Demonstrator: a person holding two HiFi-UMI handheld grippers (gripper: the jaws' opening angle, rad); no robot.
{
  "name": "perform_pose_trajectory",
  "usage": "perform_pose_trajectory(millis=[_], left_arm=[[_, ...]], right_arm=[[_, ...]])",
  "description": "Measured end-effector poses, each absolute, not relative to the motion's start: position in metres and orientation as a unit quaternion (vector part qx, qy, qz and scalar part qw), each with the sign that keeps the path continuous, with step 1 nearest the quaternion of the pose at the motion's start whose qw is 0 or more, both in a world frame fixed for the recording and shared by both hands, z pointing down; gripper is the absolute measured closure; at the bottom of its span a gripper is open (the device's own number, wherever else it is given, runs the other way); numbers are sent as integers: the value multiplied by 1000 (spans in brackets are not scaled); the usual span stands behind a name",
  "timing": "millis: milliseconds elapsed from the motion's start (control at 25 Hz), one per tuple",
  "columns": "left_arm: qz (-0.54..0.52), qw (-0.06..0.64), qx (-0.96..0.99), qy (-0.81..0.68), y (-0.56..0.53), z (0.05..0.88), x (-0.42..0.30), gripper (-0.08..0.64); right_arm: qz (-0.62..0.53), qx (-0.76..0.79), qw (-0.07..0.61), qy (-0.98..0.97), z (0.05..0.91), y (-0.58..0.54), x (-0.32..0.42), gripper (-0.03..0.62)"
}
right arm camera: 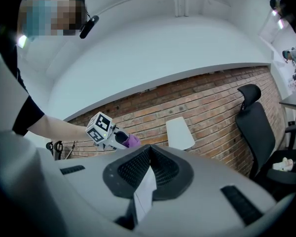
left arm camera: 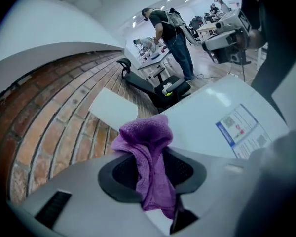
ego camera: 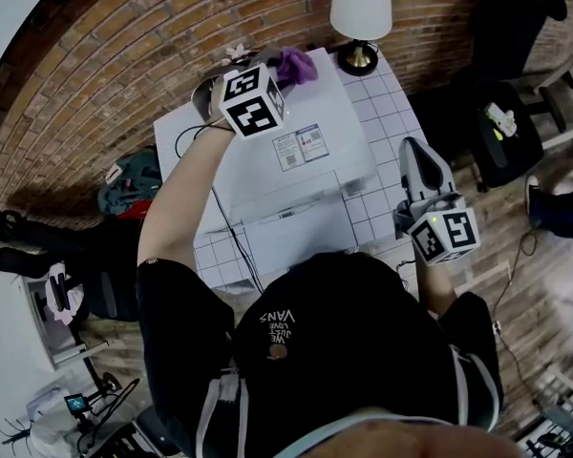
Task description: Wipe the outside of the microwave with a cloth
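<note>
The person's head and shoulders cover the near edge of the table [ego camera: 387, 113] and the front of the microwave [ego camera: 296, 175], so only its white top and a slice of the front show from above. From above, the marker cube also hides most of the left gripper's [left arm camera: 155, 152] jaws. That gripper's own view shows them closed tight on the one purple cloth [left arm camera: 145, 132]. A bunch of it stands above the pads and a tail hangs down between them. The cloth is at the back edge of the microwave top, towards the right rear corner, but no view settles whether it touches the surface. The print on the sticker [left arm camera: 239, 127] on top is too small to read. The right gripper [right arm camera: 149, 152] has its pads pressed together at the tips with nothing between them, and it hangs over the table to the right of the microwave, well apart from the cloth. There are two grippers, one cloth, one microwave and one lamp [ego camera: 361, 8], whose base stands on the table just beside the microwave's right rear corner. A black chair [ego camera: 506, 132] stands on the floor to the right. A few people [left arm camera: 165, 31] stand at desks far off, too small to make out. The microwave backs onto the brick wall [ego camera: 124, 74]. A strip of bare table runs along its right side and a narrower one along its left, so the most open room lies to the right.
</note>
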State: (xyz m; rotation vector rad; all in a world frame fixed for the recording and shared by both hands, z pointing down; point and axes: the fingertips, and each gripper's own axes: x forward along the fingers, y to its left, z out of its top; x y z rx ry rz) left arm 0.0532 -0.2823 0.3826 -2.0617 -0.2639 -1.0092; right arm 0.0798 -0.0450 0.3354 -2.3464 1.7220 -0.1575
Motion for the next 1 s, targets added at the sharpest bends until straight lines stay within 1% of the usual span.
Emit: perform_pose_trajectory(millis=[240, 480, 680, 1000], left_arm=[[-397, 417, -806, -139, -244, 389, 96, 426], [-395, 405, -814, -135, -245, 387, 91, 426], [-406, 397, -816, -108, -270, 378, 38, 426], [-446, 375, -811, -56, -322, 380, -102, 426]], right_arm=[[-51, -802, 113, 584, 334, -36, 93, 595], [-54, -800, 110, 588, 333, -35, 89, 595], [-54, -784, 108, 609, 331, -51, 66, 595], [-51, -750, 105, 651, 323, -90, -3, 595]])
